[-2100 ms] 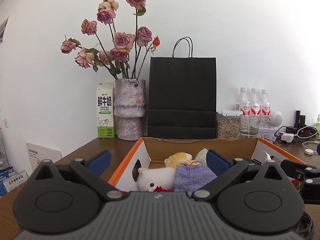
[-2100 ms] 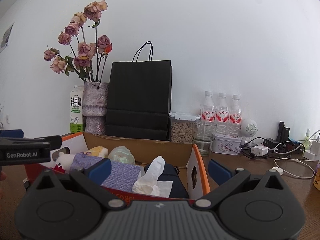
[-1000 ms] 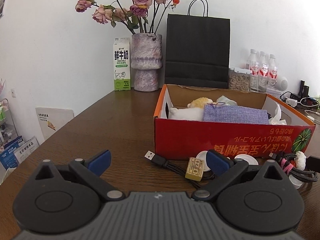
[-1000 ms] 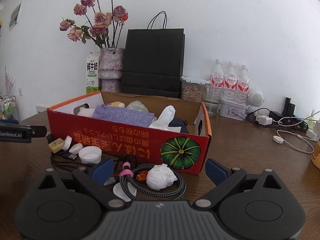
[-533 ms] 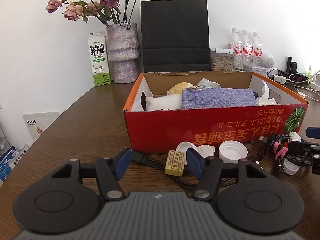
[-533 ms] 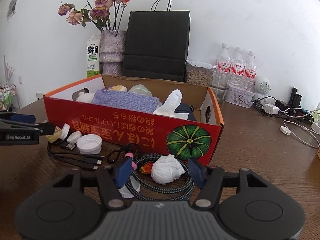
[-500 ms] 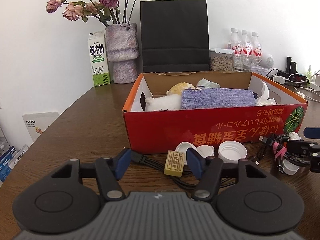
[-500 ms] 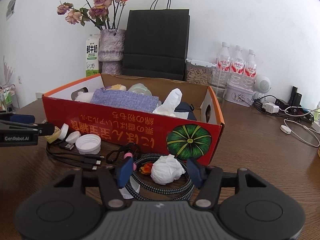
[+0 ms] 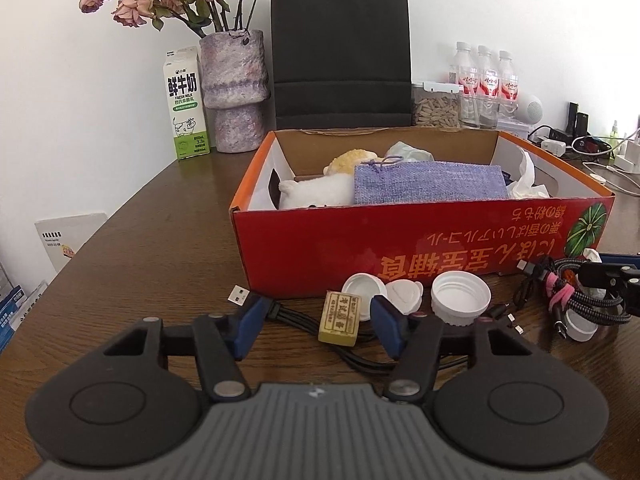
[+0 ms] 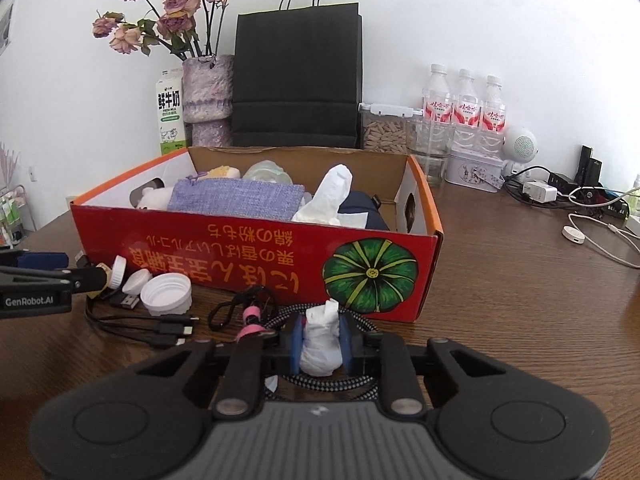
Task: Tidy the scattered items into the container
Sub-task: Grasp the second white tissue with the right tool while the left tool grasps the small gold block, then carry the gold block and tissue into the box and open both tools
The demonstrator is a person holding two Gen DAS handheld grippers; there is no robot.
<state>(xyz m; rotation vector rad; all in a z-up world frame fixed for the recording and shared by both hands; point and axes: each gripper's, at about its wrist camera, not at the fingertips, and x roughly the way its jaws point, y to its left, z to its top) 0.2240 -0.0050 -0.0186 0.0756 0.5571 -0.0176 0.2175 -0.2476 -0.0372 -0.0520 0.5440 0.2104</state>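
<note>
A red cardboard box [image 9: 400, 236] holds a purple pouch [image 9: 428, 182], plush toys and tissue. In front of it lie white caps [image 9: 460, 298], a yellow-brown block [image 9: 341, 317], a black USB cable [image 9: 280, 312] and a braided cable coil [image 9: 592, 308]. My left gripper [image 9: 317, 330] is low over the table with its jaws closing. The block and the black cable lie between them, and the pads stand clear of both. My right gripper [image 10: 321, 342] is closing, its pads pressed on a crumpled white tissue [image 10: 320, 336] that sits on the braided coil [image 10: 340, 384].
Behind the box stand a flower vase [image 9: 234, 92], a milk carton [image 9: 186, 104], a black paper bag [image 9: 340, 56], a seed jar and water bottles [image 10: 464, 112]. Chargers and white cords [image 10: 576, 236] lie at the far right. The table's left edge [image 9: 100, 232] drops off.
Both grippers came down from over the box to the table in front of it. The right jaws closed onto the tissue. The left jaws narrowed around the block and cable.
</note>
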